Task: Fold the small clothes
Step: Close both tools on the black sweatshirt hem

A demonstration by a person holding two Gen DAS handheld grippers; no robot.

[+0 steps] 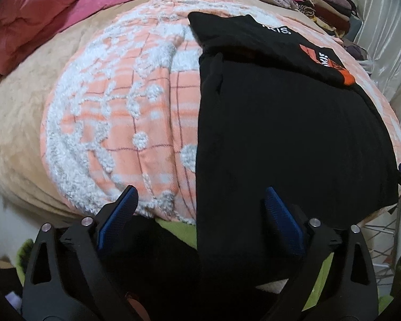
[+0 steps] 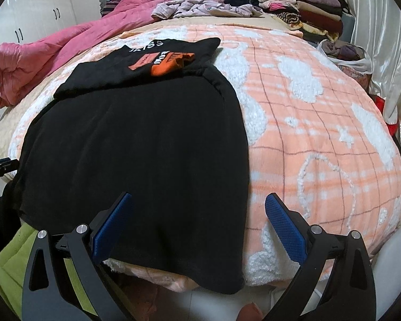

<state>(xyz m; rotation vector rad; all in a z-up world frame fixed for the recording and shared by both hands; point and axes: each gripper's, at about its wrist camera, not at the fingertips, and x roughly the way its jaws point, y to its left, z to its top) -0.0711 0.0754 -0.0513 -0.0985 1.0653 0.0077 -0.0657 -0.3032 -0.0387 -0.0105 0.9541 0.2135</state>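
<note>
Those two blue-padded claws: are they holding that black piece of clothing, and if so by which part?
Nothing is held. The left gripper and right gripper both have jaws wide apart over the near hem of the black garment, gripping no fabric.

Black garment [image 2: 136,144] on peach-blanketed bed [image 2: 320,139]

A lived-in home bedroom, with a bed used as the folding surface.

A fluffy peach-and-white checked blanket with raised cloud and star shapes [image 2: 307,123] covers a beige plush bedspread [image 1: 16,123], and a crumpled pink quilted duvet [image 2: 48,53] is pushed toward the far side. A stack of folded knitwear in green, cream, maroon and brown [image 2: 307,8] sits at the head of the bed beside a heap of loose lilac garments [image 2: 200,6] and a white plastic bag stuffed with clothes [image 2: 344,52]. White glossy wardrobe doors with dark handles [image 2: 37,13] stand behind, and a shiny white curtain [image 2: 382,26] hangs along one side.
</note>
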